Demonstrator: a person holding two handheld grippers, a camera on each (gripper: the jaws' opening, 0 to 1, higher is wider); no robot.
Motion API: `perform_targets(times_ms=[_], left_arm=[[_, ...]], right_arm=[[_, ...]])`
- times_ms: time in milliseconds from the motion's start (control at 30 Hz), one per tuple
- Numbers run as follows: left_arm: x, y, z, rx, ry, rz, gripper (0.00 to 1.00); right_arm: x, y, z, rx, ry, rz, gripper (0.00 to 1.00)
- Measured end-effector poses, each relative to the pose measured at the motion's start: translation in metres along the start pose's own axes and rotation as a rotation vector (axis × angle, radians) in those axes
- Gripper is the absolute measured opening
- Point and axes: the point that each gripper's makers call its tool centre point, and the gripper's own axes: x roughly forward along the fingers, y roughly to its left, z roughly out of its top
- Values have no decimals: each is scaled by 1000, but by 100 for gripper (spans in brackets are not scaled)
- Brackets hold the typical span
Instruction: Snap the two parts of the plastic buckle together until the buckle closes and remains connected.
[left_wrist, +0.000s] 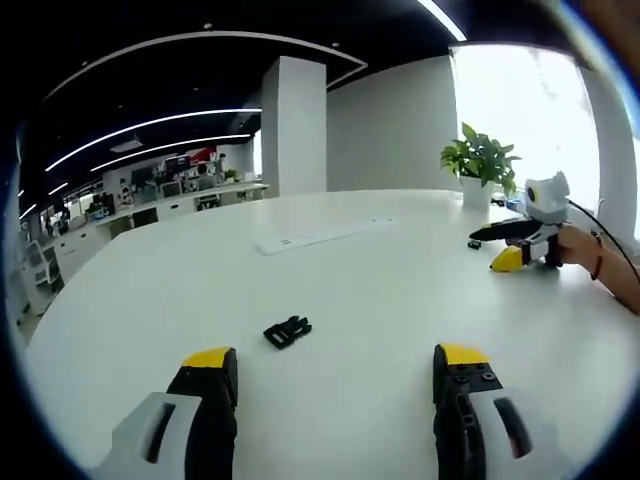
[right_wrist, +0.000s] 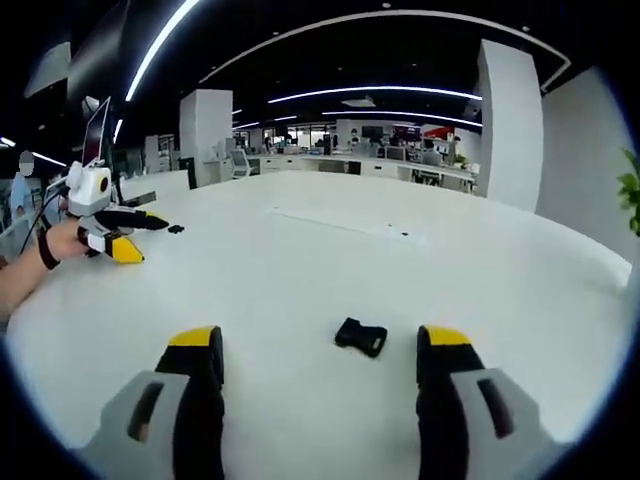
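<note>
Two black plastic buckle parts lie apart on the white table. The pronged part rests just ahead of my left gripper, whose yellow-tipped jaws stand open and hold nothing. The other part lies between the tips of my right gripper, closer to its right jaw, with the jaws open and not touching it. The left gripper view also shows the right gripper at the far right, held by a hand, and that second part at its tip. The right gripper view shows the left gripper and the pronged part.
A long white strip is set into the table's middle. A potted plant stands at the table's far edge near a bright window. Beyond the table are a white pillar and rows of office desks.
</note>
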Motion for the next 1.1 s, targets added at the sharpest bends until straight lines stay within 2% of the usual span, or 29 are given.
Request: perform_targets(times_ms=[67,133,233,433,767,933,1100], left_arm=[[0,0,0,0,0,0,81],[1,1,0,0,0,0,81],[2,2,1,0,-1,-1,81],[3,3,2,2,-2,-4,81],[1,2,3,3,-5,-6,81],[0,2,3,5,-7,-8,81],[-1,0,3,7,-13,-9,81]], right_arm=[[3,-3,-1,9,9,-24,87],[5,-1,-3,9,10,-11,88],[5,-7,-2,5,1,-36,82],[6,-5,-2,10,-2,-21,81],[6,0,2,-9,-20,21,72],[6,6,3,-23,-27,59,65],[5,6,3,-24,-27,59,64]])
